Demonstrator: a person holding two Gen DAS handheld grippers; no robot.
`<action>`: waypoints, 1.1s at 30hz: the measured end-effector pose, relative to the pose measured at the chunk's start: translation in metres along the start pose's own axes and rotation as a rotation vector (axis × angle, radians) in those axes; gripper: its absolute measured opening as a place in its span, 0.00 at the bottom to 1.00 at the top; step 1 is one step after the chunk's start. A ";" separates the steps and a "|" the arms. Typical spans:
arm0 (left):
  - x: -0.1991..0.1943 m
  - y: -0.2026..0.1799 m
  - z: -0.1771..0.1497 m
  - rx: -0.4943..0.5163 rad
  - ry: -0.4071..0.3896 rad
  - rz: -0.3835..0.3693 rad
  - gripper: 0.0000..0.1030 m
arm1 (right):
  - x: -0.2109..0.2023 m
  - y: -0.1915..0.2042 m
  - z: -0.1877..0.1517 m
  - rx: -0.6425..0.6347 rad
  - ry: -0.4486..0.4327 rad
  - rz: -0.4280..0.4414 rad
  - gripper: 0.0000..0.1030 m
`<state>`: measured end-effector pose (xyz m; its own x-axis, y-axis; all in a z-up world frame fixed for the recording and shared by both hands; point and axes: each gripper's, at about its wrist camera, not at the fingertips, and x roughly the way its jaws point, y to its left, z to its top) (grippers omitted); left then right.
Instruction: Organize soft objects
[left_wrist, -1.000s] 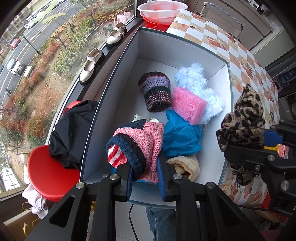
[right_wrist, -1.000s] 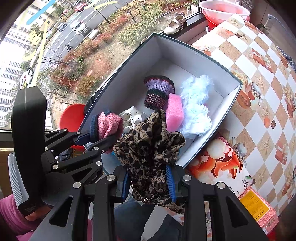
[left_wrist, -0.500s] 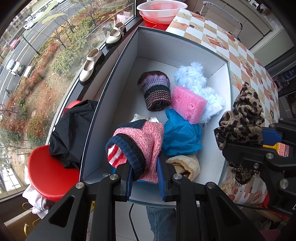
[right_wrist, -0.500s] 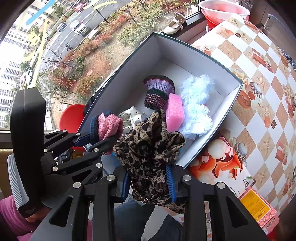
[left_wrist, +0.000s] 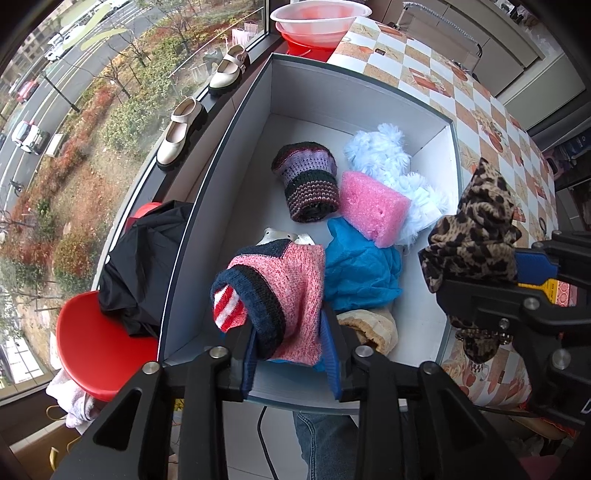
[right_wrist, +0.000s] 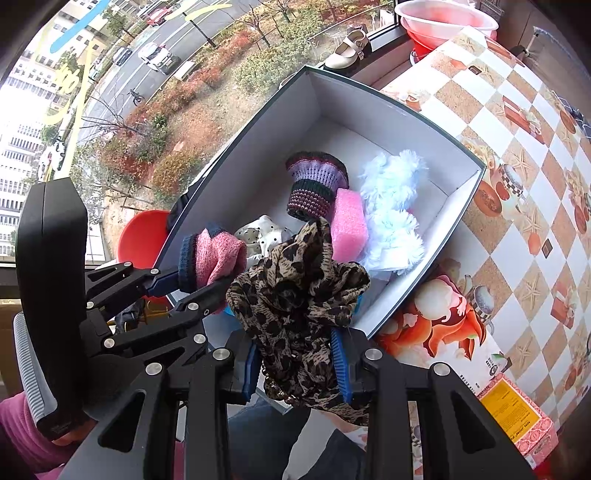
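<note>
Both grippers are hovering at the box (left_wrist: 236, 122) near edge (ready to drop): left gripper (left_wrist: 291, 332) fingers clamping the pink sweater (left_wrist: 295, 291), right gripper (right_wrist: 297, 354) fingers clamping the leopard scarf (right_wrist: 299, 291).

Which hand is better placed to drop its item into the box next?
Left. The left gripper holds the pink knit hat above the box floor; the right gripper's leopard scarf hangs near the box's rim.

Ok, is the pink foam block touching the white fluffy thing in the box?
Touching. The left wrist view shows the foam block lying on the fluffy thing, overlapping it with no gap; the right wrist view shows them pressed side by side too.
</note>
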<state>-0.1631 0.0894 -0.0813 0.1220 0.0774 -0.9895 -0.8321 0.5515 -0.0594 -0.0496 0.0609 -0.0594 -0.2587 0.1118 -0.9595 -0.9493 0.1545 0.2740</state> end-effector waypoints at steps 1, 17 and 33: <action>-0.001 -0.001 0.000 0.004 -0.008 0.023 0.56 | 0.000 -0.001 0.001 0.006 0.002 0.004 0.43; -0.007 0.006 0.008 -0.022 0.002 0.048 0.74 | -0.018 -0.017 0.002 0.085 -0.039 -0.080 1.00; -0.009 0.002 0.006 -0.007 0.004 0.069 0.75 | -0.019 -0.016 0.001 0.093 -0.040 -0.103 1.00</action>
<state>-0.1629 0.0949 -0.0720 0.0622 0.1112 -0.9919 -0.8419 0.5395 0.0077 -0.0294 0.0570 -0.0460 -0.1517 0.1296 -0.9799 -0.9491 0.2577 0.1810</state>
